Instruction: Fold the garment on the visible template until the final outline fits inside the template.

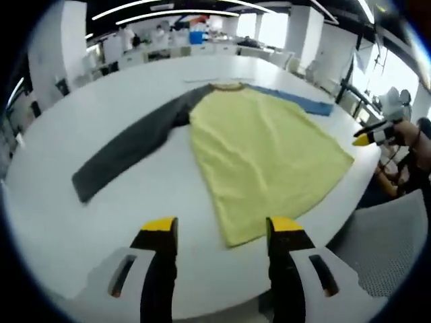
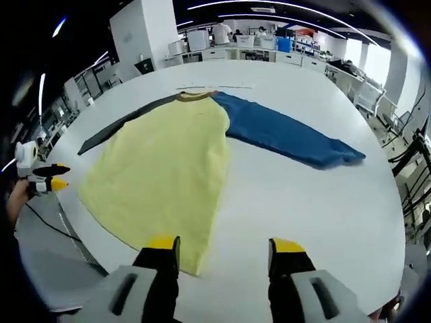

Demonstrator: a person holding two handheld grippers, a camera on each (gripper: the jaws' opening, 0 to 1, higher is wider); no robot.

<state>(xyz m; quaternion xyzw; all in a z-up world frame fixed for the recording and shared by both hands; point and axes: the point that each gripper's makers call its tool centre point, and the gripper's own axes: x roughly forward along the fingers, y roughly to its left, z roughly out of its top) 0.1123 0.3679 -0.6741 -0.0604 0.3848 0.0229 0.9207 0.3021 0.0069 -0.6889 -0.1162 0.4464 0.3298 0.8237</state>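
Observation:
A long-sleeved shirt lies flat and spread out on the white table point(image 1: 81, 134). Its yellow body point(image 1: 259, 155) has a dark grey sleeve point(image 1: 128, 151) stretched to one side and a blue sleeve point(image 2: 289, 134) to the other. The collar point(image 2: 195, 95) points away from me. My left gripper point(image 1: 221, 229) hovers open just short of the shirt's hem, with nothing between its jaws. My right gripper point(image 2: 224, 245) is open too, above the near corner of the yellow body point(image 2: 161, 168). Each gripper also shows at the table's edge in the other's view: left gripper point(image 2: 52, 177), right gripper point(image 1: 372, 136).
A faint thin line point(image 2: 215, 86) runs on the table just beyond the collar. A grey mesh chair point(image 1: 384, 235) stands by the table's near edge. Desks, a blue box point(image 1: 196, 37) and people stand far back in the room.

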